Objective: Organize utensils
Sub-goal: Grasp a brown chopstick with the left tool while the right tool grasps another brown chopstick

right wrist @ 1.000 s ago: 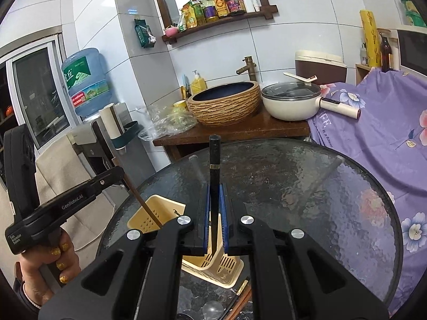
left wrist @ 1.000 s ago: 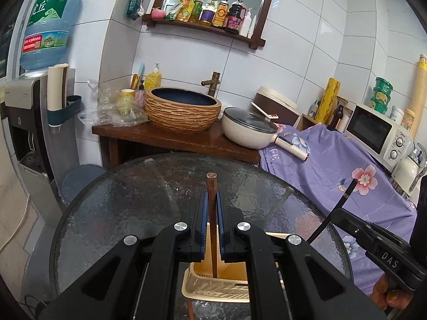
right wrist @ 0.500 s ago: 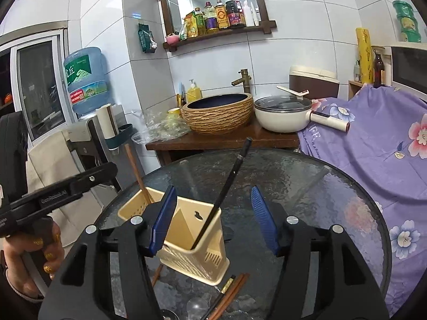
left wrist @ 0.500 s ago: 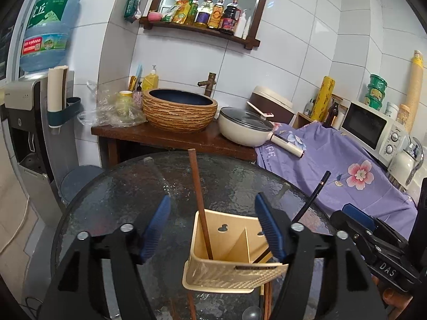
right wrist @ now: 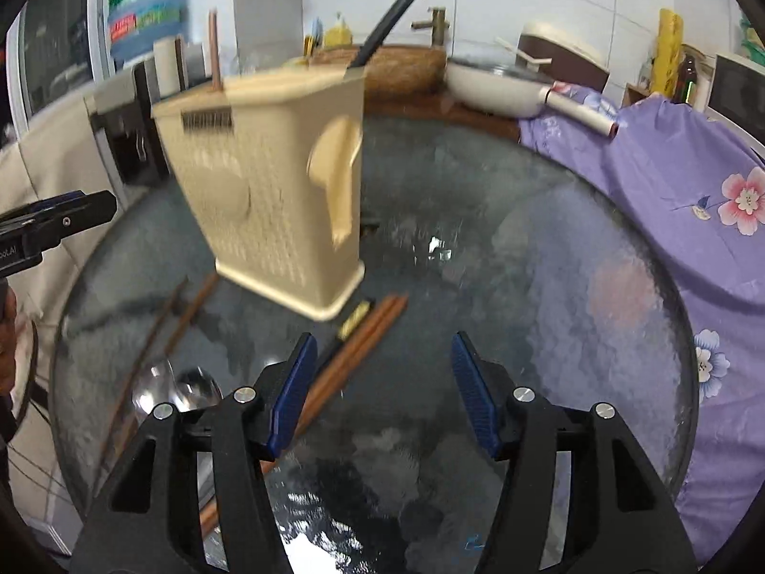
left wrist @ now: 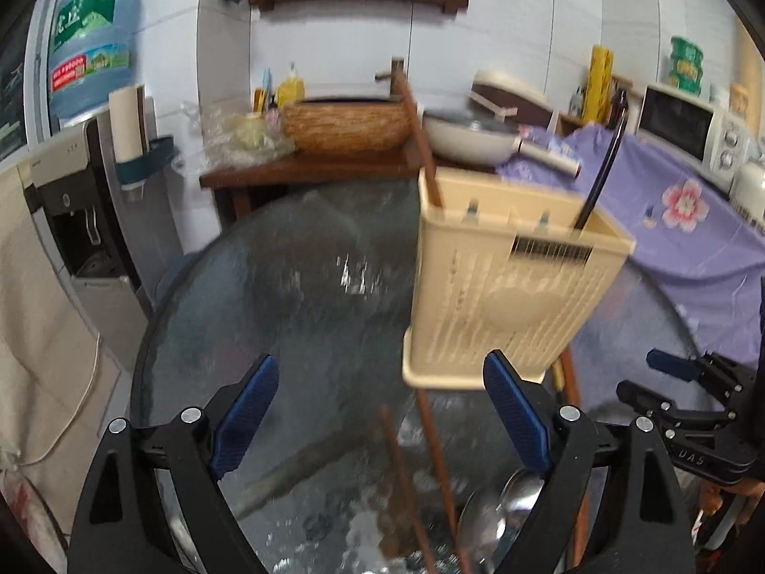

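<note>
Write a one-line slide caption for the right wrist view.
Open right gripper over glass table; cream utensil holder holds two chopsticks, brown chopsticks and spoons lie loose.

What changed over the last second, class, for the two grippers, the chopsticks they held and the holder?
Both let go: the left gripper dropped its brown chopstick and the right gripper its black chopstick into the beige holder, then opened wide and lowered. The holder stayed on the glass table.

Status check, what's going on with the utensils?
Both hand-held grippers open, empty. Cream holder has two chopsticks in. More chopsticks, spoons loose on the glass table.
</note>
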Available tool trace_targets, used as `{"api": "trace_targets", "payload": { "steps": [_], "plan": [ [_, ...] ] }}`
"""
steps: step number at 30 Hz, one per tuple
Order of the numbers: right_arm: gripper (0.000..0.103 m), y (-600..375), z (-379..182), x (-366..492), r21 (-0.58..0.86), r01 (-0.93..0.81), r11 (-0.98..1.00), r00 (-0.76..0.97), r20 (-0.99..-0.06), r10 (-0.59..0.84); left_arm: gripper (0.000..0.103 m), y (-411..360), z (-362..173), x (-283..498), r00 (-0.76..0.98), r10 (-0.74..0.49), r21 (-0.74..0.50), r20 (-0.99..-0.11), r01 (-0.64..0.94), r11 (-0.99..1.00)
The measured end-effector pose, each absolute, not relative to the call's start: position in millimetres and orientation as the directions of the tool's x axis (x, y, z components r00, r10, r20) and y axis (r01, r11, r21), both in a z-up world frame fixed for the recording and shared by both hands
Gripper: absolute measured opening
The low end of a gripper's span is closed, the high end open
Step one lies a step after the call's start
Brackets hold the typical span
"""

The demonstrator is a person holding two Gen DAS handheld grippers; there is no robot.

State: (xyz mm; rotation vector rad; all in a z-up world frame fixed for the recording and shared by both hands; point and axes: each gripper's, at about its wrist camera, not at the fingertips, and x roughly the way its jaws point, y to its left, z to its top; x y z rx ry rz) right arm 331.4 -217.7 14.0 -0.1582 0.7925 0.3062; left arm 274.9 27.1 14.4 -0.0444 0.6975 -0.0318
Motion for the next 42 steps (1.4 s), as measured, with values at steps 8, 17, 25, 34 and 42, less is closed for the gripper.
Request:
{"api": "trace_targets", "payload": {
  "steps": [8,17,25,34,42],
  "plan": [
    [0.058,-201.7,-20.6,327.2,-0.082,-0.364,0.928,0.612,-0.772,0.172,0.065,36.2,-33.0,274.5,0.675,-0.057,-0.063,-0.735,0.015,0.998],
    [0.058,-202.5,-25.4,329.8,-0.029,-0.360,0.933,0.567,-0.800,0.194,0.055,25.1,-49.1,272.1,0.642,-0.064,-0.044,-0.764,0.047,0.998],
    [0.055,-225.5,-26.0,332.6,-0.005,-0.338,0.941,0.534,-0.824,0.188,0.050,27.4,-52.1,271.3,0.625,-0.068,-0.046,-0.778,0.051,0.998],
    [0.041,-217.2,-27.3,346.8,-0.009,-0.302,0.953,0.513,-0.844,0.154,0.040,20.7,-56.6,282.7,0.600,-0.045,-0.014,-0.798,0.056,0.998],
    [0.022,-219.3,-25.0,374.8,0.027,-0.211,0.977,0.499,-0.857,0.131,0.029,14.0,-61.7,295.9,0.594,-0.006,0.019,-0.805,0.036,0.999]
  ]
}}
